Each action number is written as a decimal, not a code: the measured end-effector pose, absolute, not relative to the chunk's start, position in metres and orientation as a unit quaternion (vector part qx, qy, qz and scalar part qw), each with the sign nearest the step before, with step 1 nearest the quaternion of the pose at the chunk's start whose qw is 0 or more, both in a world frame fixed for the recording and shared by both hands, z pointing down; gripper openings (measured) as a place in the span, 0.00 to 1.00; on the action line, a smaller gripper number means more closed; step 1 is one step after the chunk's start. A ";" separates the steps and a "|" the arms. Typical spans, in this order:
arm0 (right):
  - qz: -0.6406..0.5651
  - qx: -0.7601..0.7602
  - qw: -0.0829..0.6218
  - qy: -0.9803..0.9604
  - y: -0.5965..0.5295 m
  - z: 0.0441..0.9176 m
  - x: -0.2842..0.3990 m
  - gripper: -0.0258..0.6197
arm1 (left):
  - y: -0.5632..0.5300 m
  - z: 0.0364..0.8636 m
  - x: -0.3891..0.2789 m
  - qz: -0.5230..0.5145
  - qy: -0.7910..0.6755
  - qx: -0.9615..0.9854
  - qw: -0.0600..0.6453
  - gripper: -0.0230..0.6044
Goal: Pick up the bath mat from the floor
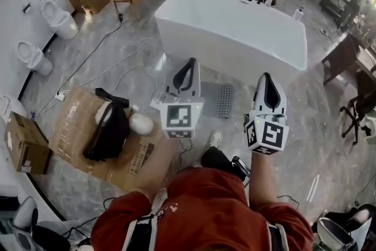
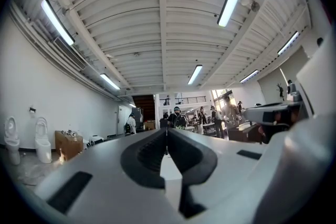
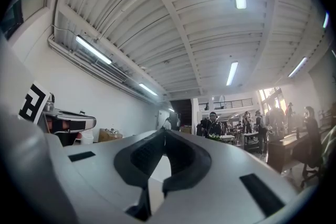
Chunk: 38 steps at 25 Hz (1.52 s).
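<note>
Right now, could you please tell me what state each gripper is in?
Left gripper: closed, holding nothing.
Right gripper: closed, holding nothing.

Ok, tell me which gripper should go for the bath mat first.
Left, probably. In the head view the left gripper overlaps the grey bath mat at its left edge, while the right gripper sits clear of its right edge. Both are shut and empty, so either must open first.

The grey rectangular bath mat [image 1: 218,100], perforated with rows of holes toward its 3 o'clock end, lies flat on the marble floor [image 1: 117,67], just at 6 o'clock of the white bathtub [image 1: 235,32].
</note>
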State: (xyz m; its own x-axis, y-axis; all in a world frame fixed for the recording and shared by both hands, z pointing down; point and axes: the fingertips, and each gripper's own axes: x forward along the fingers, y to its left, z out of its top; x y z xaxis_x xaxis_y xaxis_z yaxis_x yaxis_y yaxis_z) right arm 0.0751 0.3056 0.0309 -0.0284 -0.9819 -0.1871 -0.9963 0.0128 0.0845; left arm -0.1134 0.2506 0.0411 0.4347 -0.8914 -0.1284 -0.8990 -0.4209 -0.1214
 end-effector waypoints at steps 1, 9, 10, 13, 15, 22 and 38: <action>0.094 -0.698 0.034 0.709 0.302 0.033 0.077 0.06 | 0.247 0.042 -0.113 0.020 0.531 -0.843 0.085 0.06; 0.041 -0.691 0.083 0.716 0.272 0.033 0.090 0.06 | 0.218 0.048 -0.102 0.014 0.520 -0.850 0.083 0.06; 0.044 -0.693 0.082 0.715 0.268 0.032 0.091 0.06 | 0.214 0.048 -0.101 0.013 0.520 -0.850 0.083 0.06; 0.046 -0.694 0.079 0.715 0.253 0.031 0.097 0.06 | 0.200 0.048 -0.098 0.010 0.522 -0.849 0.082 0.06; 0.046 -0.695 0.074 0.714 0.243 0.032 0.104 0.06 | 0.190 0.047 -0.093 0.008 0.524 -0.848 0.083 0.06; 0.049 -0.691 0.067 0.718 0.196 0.036 0.119 0.06 | 0.152 0.041 -0.072 -0.002 0.526 -0.845 0.096 0.06; 0.047 -0.691 0.064 0.719 0.081 0.037 0.188 0.06 | 0.040 0.046 -0.009 -0.028 0.537 -0.838 0.090 0.06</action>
State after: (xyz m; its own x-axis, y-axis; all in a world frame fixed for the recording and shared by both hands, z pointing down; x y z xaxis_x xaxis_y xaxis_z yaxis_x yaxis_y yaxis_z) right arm 0.1879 0.0812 0.0372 -0.0380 -0.9869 -0.1571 -0.9989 0.0420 -0.0221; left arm -0.0087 0.0402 0.0461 0.4214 -0.9056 -0.0493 -0.8955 -0.4069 -0.1804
